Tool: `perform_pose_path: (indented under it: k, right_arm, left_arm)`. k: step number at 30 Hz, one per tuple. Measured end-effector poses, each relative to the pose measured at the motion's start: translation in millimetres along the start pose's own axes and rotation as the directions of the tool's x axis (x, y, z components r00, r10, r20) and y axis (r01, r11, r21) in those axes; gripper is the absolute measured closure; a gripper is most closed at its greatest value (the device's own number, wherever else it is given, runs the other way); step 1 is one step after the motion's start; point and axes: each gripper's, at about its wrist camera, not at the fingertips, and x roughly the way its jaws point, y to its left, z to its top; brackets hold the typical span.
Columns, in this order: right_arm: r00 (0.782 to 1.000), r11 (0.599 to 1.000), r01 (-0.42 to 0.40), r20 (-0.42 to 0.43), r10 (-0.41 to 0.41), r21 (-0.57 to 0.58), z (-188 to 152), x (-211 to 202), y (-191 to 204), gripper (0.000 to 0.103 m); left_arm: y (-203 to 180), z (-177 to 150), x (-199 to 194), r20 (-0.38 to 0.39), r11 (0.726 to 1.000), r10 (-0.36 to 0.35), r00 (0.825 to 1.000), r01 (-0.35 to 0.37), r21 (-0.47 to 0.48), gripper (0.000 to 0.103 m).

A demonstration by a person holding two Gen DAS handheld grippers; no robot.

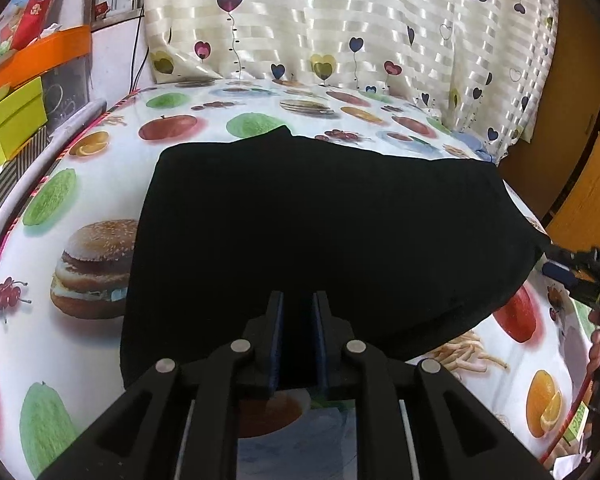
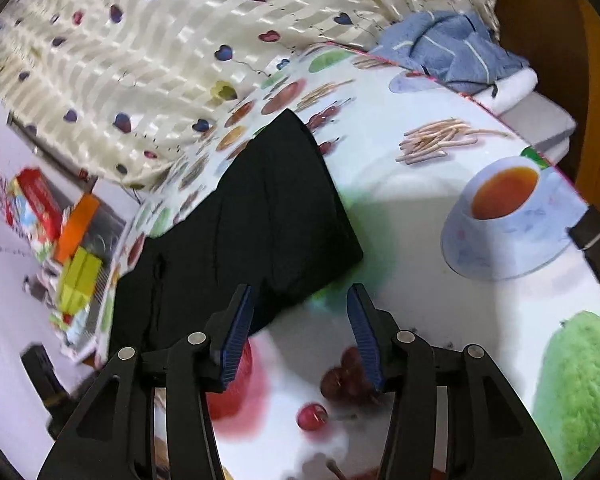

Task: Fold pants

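The black pants (image 1: 320,232) lie folded into a broad flat bundle on the food-print tablecloth (image 1: 100,168). My left gripper (image 1: 298,300) is shut on the near edge of the pants, with black cloth between its blue pads. In the right wrist view the pants (image 2: 260,216) stretch from the middle toward the left. My right gripper (image 2: 300,300) is open and empty, just off the pants' near right corner, above the tablecloth (image 2: 400,208). The right gripper also shows at the right edge of the left wrist view (image 1: 572,272).
A heart-print curtain (image 1: 340,32) hangs behind the table. Boxes (image 1: 12,120) are stacked at the left edge. A blue towel (image 2: 452,48) lies at the far right corner. A black binder clip (image 2: 596,248) grips the table's right edge.
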Motion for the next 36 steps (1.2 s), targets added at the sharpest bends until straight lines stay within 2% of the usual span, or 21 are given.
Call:
perform_pose_path:
  k: [6,10,14,18,21,26,28,32,36]
  right_arm:
    - [0.999,0.983,-0.052,0.026,0.048,0.179,6,6,-11,0.052]
    - [0.998,0.972,-0.033,0.055,0.021,0.234,7,7,-10,0.052]
    - [0.995,0.974,0.055,0.065,-0.070,0.219,10,11,5,0.052]
    - [0.978,0.973,0.178,0.080,-0.191,0.149,11,18,22,0.052]
    - [0.962,0.962,0.247,0.088,-0.258,0.114,11,23,28,0.061]
    - [0.976,0.972,0.189,0.087,-0.201,0.137,13,25,19,0.076]
    - [0.984,0.981,0.134,0.100,-0.149,0.142,14,21,17,0.080]
    - [0.988,0.990,0.068,0.129,-0.083,0.122,17,14,24,0.083]
    - [0.988,0.999,-0.001,0.154,-0.007,0.051,26,5,44,0.083]
  left_arm:
    - [1,0,1,-0.001,1.000,-0.012,1.000,0.012,-0.010,0.086]
    - [3,0,1,-0.001,1.000,-0.023,1.000,0.023,-0.021,0.086]
    - [4,-1,0,0.000,0.999,-0.033,0.999,0.033,-0.027,0.086]
    - [5,-1,0,0.000,0.998,-0.048,0.999,0.048,-0.037,0.086]
    - [4,-1,0,0.000,0.998,-0.052,0.999,0.052,-0.040,0.086]
    - [6,-1,0,0.000,0.996,-0.071,0.997,0.071,-0.053,0.086]
    - [7,-1,0,0.000,0.995,-0.077,0.997,0.077,-0.056,0.086]
    - [8,-1,0,0.000,0.995,-0.081,0.997,0.081,-0.058,0.086]
    - [7,-1,1,0.000,0.996,-0.073,0.997,0.073,-0.051,0.086]
